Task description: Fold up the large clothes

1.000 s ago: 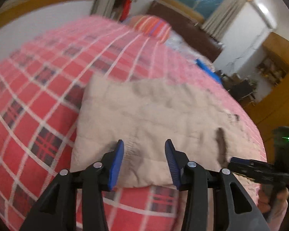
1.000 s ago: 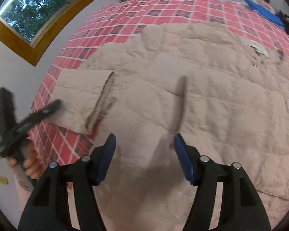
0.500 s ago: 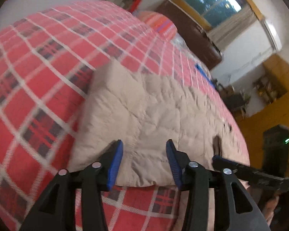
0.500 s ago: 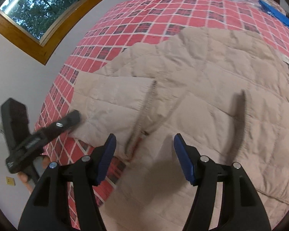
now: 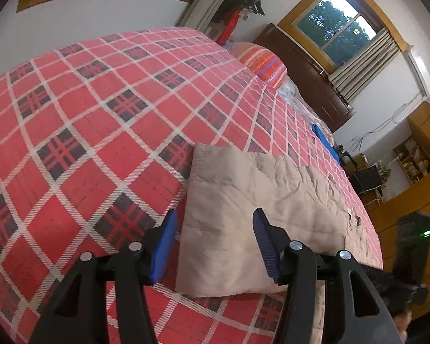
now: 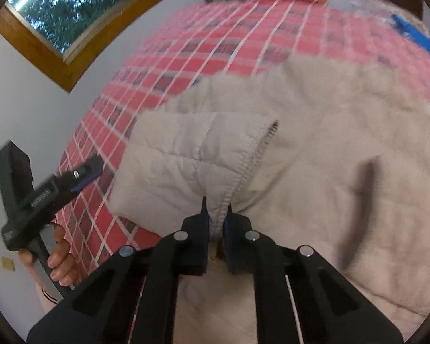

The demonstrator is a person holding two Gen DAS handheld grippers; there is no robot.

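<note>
While the right gripper (image 6: 217, 215) is pinched shut on the ribbed cuff (image 6: 245, 169) of a beige quilted jacket (image 6: 329, 149), the left gripper (image 5: 212, 243) stands wide apart and holds nothing. The jacket lies spread on a red plaid bed (image 5: 86, 120). From the right gripper the held sleeve (image 6: 180, 154) runs forward and to the left, its long axis ending near the bed's left edge, and the jacket's body fills the space ahead and to the right. The left gripper sits to the left of the right one, close to the sleeve's outer end. In its own view that folded end lies directly ahead, mostly between its fingers and a little toward the right finger, not yet touched as far as can be told. The right gripper, already holding, looks best placed to carry the sleeve rightward across the body; the left is nearer the sleeve's free end. The right view is blurred, so finer detail is unclear.
</note>
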